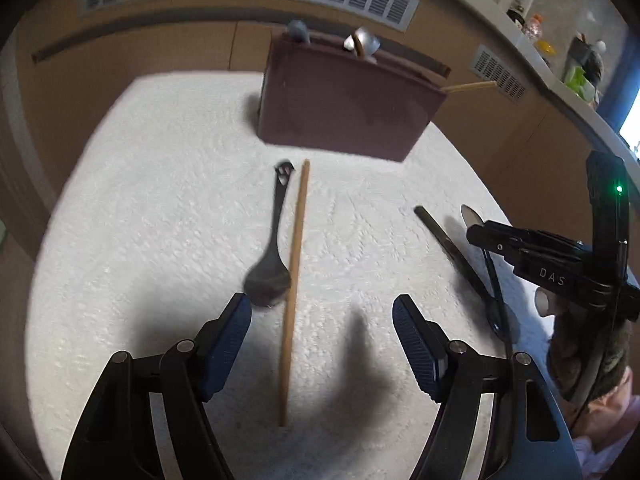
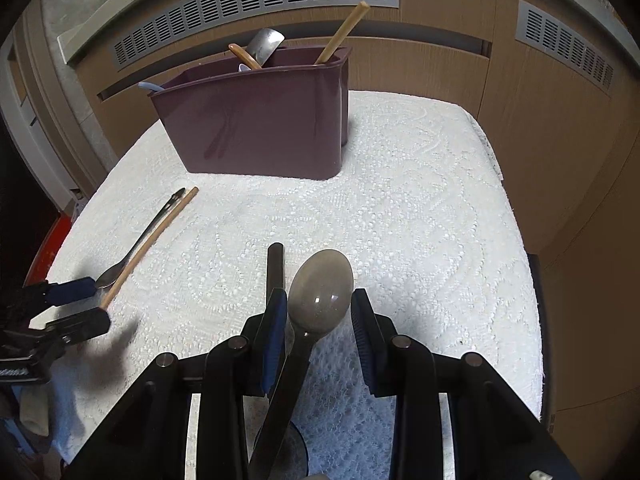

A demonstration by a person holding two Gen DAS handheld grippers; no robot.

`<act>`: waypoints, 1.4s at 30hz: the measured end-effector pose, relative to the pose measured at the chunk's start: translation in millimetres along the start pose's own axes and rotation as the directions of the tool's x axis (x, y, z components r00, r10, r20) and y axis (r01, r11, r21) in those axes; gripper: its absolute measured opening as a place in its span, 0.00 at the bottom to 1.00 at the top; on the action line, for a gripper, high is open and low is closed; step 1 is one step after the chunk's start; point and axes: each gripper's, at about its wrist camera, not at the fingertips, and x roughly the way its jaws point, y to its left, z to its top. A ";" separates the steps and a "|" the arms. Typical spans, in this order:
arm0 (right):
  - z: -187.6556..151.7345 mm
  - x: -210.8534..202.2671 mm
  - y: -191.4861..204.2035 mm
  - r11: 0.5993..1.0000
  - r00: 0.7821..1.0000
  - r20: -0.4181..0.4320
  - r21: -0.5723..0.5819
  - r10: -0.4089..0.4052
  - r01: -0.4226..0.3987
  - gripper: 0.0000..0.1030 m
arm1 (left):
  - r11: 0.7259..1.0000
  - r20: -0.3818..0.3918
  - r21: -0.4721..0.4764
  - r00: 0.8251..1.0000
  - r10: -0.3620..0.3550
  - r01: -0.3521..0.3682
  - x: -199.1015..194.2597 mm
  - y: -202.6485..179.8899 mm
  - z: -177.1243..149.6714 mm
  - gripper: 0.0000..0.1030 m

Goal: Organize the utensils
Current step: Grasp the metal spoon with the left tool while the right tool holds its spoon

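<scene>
A maroon utensil holder (image 1: 344,100) (image 2: 260,120) stands at the back of the white towel with several utensils in it. A wooden chopstick (image 1: 294,288) (image 2: 152,240) and a dark metal spoon (image 1: 270,264) (image 2: 132,248) lie side by side. My left gripper (image 1: 322,340) (image 2: 80,304) is open just above them, the chopstick between its fingers. A grey spoon (image 2: 320,292) (image 1: 472,216) and a dark chopstick (image 2: 275,268) (image 1: 448,240) lie on the towel. My right gripper (image 2: 320,336) (image 1: 500,240) is open around the grey spoon's neck.
The white textured towel (image 2: 420,220) covers a small table with edges at right and left. Wooden cabinet panels with vent grilles (image 2: 256,4) stand behind. A counter with bottles (image 1: 536,32) is at far right in the left wrist view.
</scene>
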 end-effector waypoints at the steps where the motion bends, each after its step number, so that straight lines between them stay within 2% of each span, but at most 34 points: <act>1: -0.5 0.0 0.1 1.000 1.000 0.000 -0.001 0.000 0.000 0.29 | 0.999 0.022 0.016 0.999 0.037 -0.038 -3.1 0.3 1.1 0.71; 3: -2.1 0.2 0.3 1.000 1.000 0.001 -0.004 0.000 0.000 0.29 | 0.992 0.043 0.026 0.992 0.122 -0.123 -3.6 5.6 4.2 0.71; 4: -2.9 0.9 0.5 1.000 1.000 0.000 -0.003 0.001 -0.001 0.29 | 0.989 0.038 0.019 0.989 0.145 -0.145 -0.5 10.2 6.1 0.66; 5: -3.7 1.6 0.7 1.000 1.000 -0.002 -0.003 0.003 -0.003 0.29 | 0.988 0.024 0.013 0.987 0.156 -0.157 3.6 13.8 6.6 0.58; 8: -6.6 4.4 3.0 1.000 1.000 -0.009 -0.004 0.008 -0.008 0.29 | 0.987 -0.020 -0.007 0.987 0.161 -0.161 16.7 18.8 5.0 0.49; 11: -9.0 5.9 6.6 1.000 1.000 -0.012 -0.017 0.003 -0.003 0.29 | 0.985 -0.023 -0.025 0.985 0.169 -0.170 25.6 19.8 7.8 0.49; 14: -10.7 5.9 10.4 1.000 1.000 -0.011 -0.029 0.002 -0.003 0.29 | 0.974 -0.019 -0.029 0.975 0.223 -0.223 29.5 23.5 12.0 0.49; 20: -12.0 5.8 16.6 0.999 1.000 -0.011 -0.041 0.005 -0.005 0.29 | 0.961 -0.026 -0.064 0.963 0.269 -0.271 29.1 41.8 14.0 0.49; 22: -11.8 7.8 16.3 0.999 1.000 -0.019 -0.035 0.005 -0.005 0.29 | 0.961 -0.019 -0.059 0.963 0.269 -0.269 29.6 41.0 12.4 0.49; 27: -13.7 11.0 17.8 0.999 1.000 -0.030 -0.038 0.007 -0.008 0.29 | 0.977 0.001 -0.020 0.977 0.214 -0.214 33.6 35.5 14.5 0.49; 30: -13.8 11.1 19.2 0.999 1.000 -0.029 -0.045 0.009 -0.011 0.29 | 0.978 0.004 0.003 0.978 0.210 -0.210 37.4 32.5 19.2 0.49; 31: -14.1 10.7 20.1 0.999 1.000 -0.027 -0.048 0.010 -0.011 0.29 | 0.977 0.005 0.008 0.977 0.212 -0.212 37.8 30.9 19.6 0.44; 32: -14.5 10.2 20.8 0.999 1.000 -0.025 -0.051 0.009 -0.010 0.29 | 0.977 0.006 0.017 0.977 0.213 -0.213 37.8 29.5 19.2 0.32; 33: -14.5 10.1 21.8 0.998 1.000 -0.022 -0.055 0.007 -0.008 0.29 | 0.975 0.009 0.023 0.975 0.221 -0.221 37.1 28.2 18.5 0.29; 35: -14.2 9.6 22.8 0.998 1.000 -0.024 -0.061 0.001 -0.002 0.29 | 0.974 0.019 0.018 0.974 0.227 -0.227 32.4 26.4 15.9 0.29; 38: -13.4 6.0 24.5 0.997 1.000 -0.011 -0.071 -0.006 0.005 0.29 | 0.972 0.066 0.004 0.970 0.234 -0.235 16.2 22.6 13.4 0.29; 42: -9.4 -5.9 25.2 0.997 0.999 0.036 -0.076 -0.017 0.019 0.29 | 0.968 0.175 0.005 0.953 0.245 -0.250 -20.0 12.2 19.1 0.28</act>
